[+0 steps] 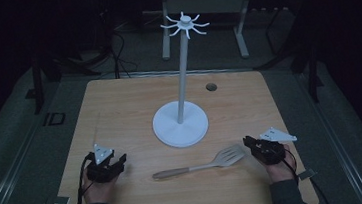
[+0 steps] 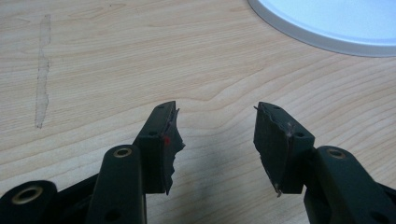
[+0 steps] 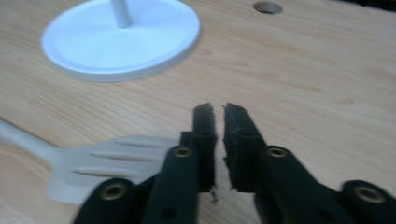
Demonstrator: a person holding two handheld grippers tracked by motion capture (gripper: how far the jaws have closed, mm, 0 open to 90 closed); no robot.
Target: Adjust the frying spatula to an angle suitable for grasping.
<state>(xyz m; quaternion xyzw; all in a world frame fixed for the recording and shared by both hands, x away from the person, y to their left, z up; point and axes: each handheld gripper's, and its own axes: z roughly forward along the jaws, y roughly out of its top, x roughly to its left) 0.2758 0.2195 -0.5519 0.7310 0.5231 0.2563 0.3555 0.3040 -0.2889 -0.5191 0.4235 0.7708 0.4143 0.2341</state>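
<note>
The wooden surface is the largest thing here, a pale rectangular top with rounded corners and a small round hole near its far edge. A faint pale streak runs along the grain in the left gripper view.

Near the middle stands the white stand: a broad round base flat on the wood, a slim upright pole rising from it, and a crown of short hooks spreading out at the top.

Nearer the person than that base lies the slotted spatula, flat on the wood and apart from the stand. Its handle points toward the person's left, and its slotted blade lies toward the right, just beside the right claw. In the right gripper view the blade sits low at the left, partly behind that claw's near jaw; whether it touches the jaw I cannot tell.

The left claw rests low at the near left of the surface, held in the person's hand, well apart from the spatula. Its jaws are spread wide with bare wood between them.

The right claw sits at the near right, its jaws pressed almost together with only a thin slit between the pads and nothing pinched in it
</note>
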